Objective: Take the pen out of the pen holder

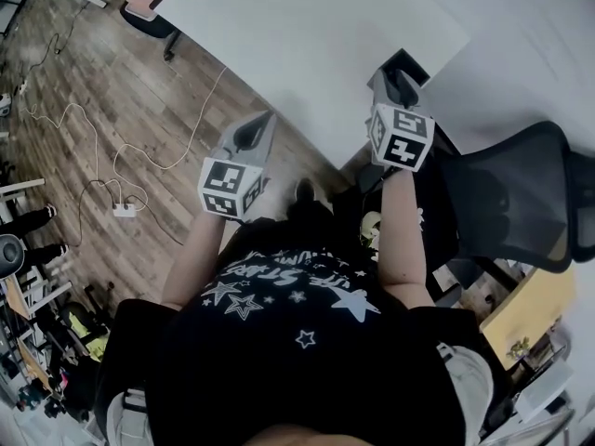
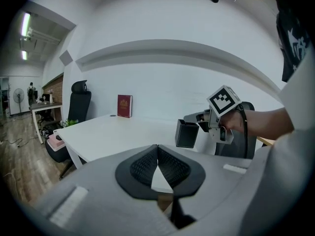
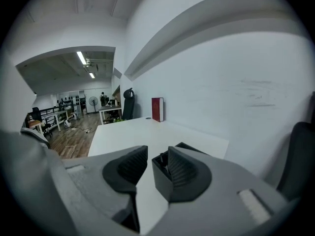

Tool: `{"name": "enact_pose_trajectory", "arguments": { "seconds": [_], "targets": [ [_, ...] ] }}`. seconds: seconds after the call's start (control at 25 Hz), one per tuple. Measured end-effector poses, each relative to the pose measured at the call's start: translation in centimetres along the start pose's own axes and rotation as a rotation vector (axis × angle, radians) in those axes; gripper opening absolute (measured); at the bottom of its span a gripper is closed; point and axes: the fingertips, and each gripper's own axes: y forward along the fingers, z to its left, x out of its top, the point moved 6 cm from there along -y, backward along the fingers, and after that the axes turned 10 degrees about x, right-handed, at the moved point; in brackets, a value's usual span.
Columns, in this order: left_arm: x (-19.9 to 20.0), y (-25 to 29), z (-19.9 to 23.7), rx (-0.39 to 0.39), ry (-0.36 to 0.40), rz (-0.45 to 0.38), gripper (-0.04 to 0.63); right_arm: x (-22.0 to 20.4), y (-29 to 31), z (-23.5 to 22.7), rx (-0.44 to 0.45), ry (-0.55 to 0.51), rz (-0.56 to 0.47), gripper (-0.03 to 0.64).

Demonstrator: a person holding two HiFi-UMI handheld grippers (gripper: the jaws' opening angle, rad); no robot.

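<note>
Pen: only a thin dark sliver shows in the mouth of the pen holder, I can't make out more. The holder is a black open-top box, upright near the desk edge, with nothing else visible inside.

Right gripper is right at it, jaws part-way apart, nothing pinched. The holder's near corner sits in the gap.

My read: approach step. To do it well, come in higher, centre the gap on the pen rather than the wall, close on the shaft only, and lift straight up so the box doesn't tip.

Left gripper hangs short of the desk, jaws closed, empty. It could steady the holder. Red book stands at the far end, well apart.
</note>
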Motion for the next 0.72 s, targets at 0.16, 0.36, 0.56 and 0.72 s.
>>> {"name": "enact_pose_trajectory", "arguments": {
  "seconds": [0.16,0.36,0.56,0.72],
  "targets": [
    [-0.5,-0.2,0.2,0.011,-0.008,0.015,0.011,-0.7,0.5,-0.3,-0.032,0.007,0.043,0.103],
    [-1.0,-0.6,0.8,0.015,-0.020,0.024,0.011,-0.8,1.0,0.0,-0.049,0.016,0.060,0.075],
    [-0.8,-1.0,1.2,0.017,-0.026,0.006,0.011,-0.5,0.8,-0.2,-0.078,0.002,0.072,0.043],
    [-0.5,-1.5,1.5,0.017,-0.028,-0.012,0.011,0.0,0.2,-0.2,-0.085,-0.023,0.058,0.041]
  ]
}}
